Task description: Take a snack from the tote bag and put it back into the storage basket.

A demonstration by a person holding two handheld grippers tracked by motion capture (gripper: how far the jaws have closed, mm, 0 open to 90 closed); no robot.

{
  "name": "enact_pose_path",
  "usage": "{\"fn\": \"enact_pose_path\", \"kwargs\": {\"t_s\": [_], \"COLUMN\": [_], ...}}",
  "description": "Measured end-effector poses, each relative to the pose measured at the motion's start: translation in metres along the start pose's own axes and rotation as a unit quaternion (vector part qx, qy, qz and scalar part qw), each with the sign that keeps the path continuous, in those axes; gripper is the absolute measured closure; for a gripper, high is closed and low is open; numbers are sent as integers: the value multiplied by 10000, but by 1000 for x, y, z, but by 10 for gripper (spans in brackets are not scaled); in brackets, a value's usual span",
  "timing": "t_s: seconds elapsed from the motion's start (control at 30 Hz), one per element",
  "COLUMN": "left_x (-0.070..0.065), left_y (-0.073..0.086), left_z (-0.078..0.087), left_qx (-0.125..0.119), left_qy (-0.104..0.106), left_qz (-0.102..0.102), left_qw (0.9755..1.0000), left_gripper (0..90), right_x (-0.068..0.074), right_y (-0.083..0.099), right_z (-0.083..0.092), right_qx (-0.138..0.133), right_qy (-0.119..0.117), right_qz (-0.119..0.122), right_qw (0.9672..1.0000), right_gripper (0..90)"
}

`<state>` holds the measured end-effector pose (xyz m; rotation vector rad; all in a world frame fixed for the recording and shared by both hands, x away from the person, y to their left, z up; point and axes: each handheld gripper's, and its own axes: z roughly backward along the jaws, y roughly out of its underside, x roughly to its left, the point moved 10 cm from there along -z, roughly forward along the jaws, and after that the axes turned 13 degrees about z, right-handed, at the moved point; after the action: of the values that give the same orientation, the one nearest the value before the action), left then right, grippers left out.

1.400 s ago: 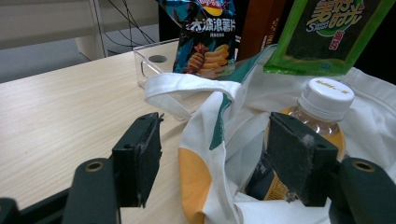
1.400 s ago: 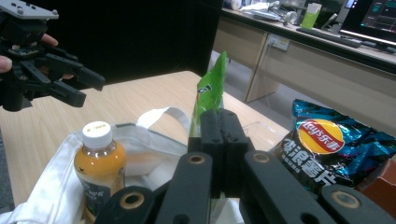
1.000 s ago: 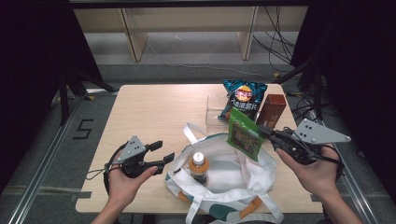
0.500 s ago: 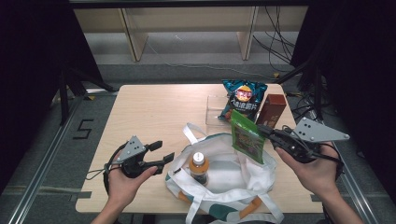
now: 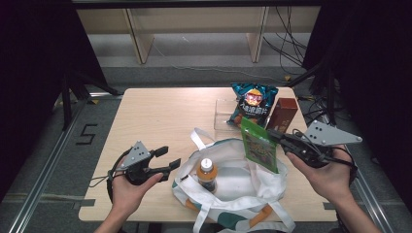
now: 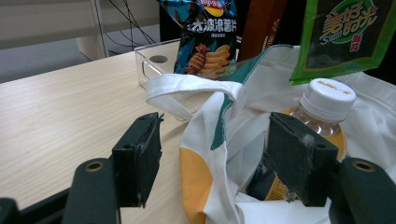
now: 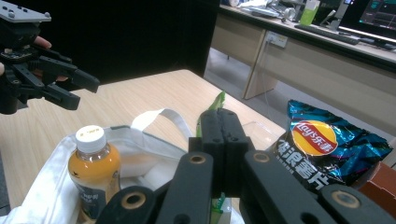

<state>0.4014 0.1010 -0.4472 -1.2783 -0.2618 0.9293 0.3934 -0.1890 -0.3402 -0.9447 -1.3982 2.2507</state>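
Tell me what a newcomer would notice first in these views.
Probably the green snack pouch, pinched in the shut right gripper and hanging above the white tote bag's open mouth. Next, the orange drink bottle standing upright inside the bag, with the open left gripper beside the bag's left edge.

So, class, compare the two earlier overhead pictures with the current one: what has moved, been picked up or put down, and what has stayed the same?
Nothing has visibly changed. The right claw is still shut on the green packet, held over the open bag. The left claw still stands open beside the bag. The bottle still stands inside it, and the crisp packet and the brown box are where they were.
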Motion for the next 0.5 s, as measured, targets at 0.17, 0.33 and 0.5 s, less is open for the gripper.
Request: {"fn": "enact_pose_path", "kwargs": {"t_s": [0.17,0.33,0.5], "left_x": [0,1,1], "left_y": [0,0,0], "left_z": [0,0,1], "left_qx": [11,10,3], "left_qy": [-4,-5,-5], "left_qz": [-5,-12,-22], "left_qw": [10000,10000,10000], "left_gripper": [349,349,349], "right_x": [-1,-8,-15], "right_y": [-3,-8,-16], "right_z": [0,0,2], "right_qx": [-26,-102,-204], "right_qy": [-32,99,171], "right_qz": [-28,75,97], "right_qw": [10000,9999,9996], "right_gripper": [900,900,900]}}
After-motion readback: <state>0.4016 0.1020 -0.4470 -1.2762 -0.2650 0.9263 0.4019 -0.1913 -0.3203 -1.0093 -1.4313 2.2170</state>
